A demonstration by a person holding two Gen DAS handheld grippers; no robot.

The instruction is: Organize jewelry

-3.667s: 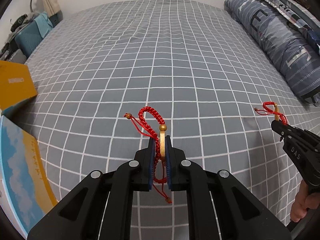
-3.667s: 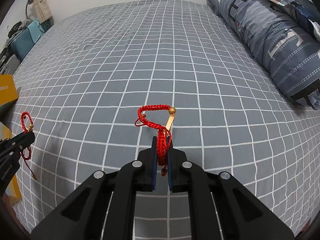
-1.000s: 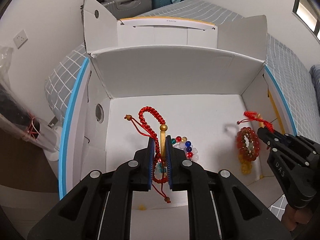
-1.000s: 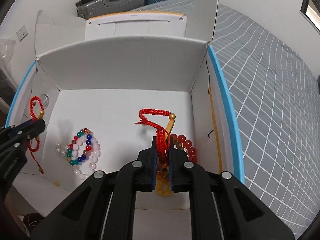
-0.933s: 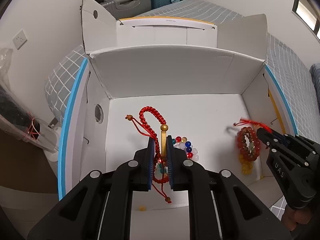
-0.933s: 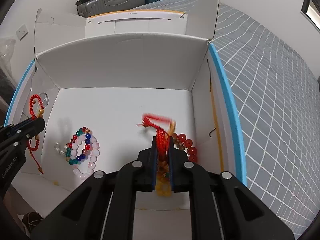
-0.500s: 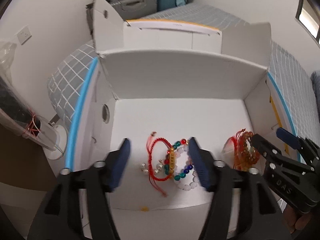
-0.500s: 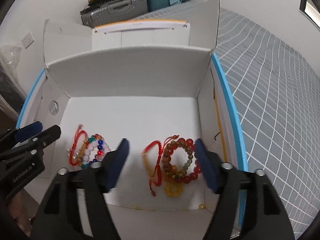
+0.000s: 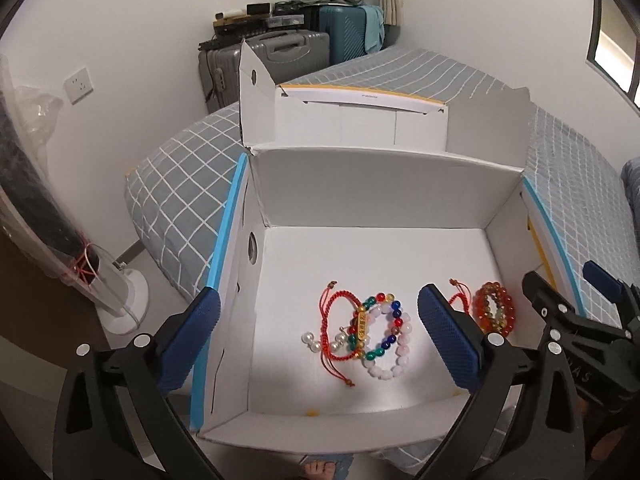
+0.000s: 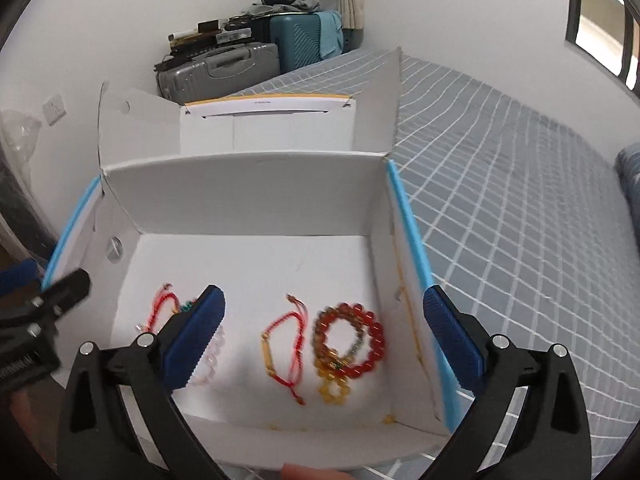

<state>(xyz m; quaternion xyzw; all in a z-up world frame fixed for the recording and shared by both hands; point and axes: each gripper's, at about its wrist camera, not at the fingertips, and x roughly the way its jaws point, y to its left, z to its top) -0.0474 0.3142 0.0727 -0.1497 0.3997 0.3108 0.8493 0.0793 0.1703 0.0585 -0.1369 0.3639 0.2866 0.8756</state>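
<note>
Jewelry was found grouped in two clusters on the floor of the white box (image 9: 376, 196), toward its near edge: a red cord bracelet (image 9: 335, 330) over mixed beads by the left wall, another red cord bracelet (image 10: 285, 340) beside amber beads (image 10: 349, 340) by the right wall. Both the left gripper (image 9: 318, 332) and the right gripper (image 10: 323, 330) were held above, jaws spread wide and empty, judged consistent with release.

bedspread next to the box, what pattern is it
Grey with a white grid of squares; the bedspread shows best in the right wrist view.
</note>
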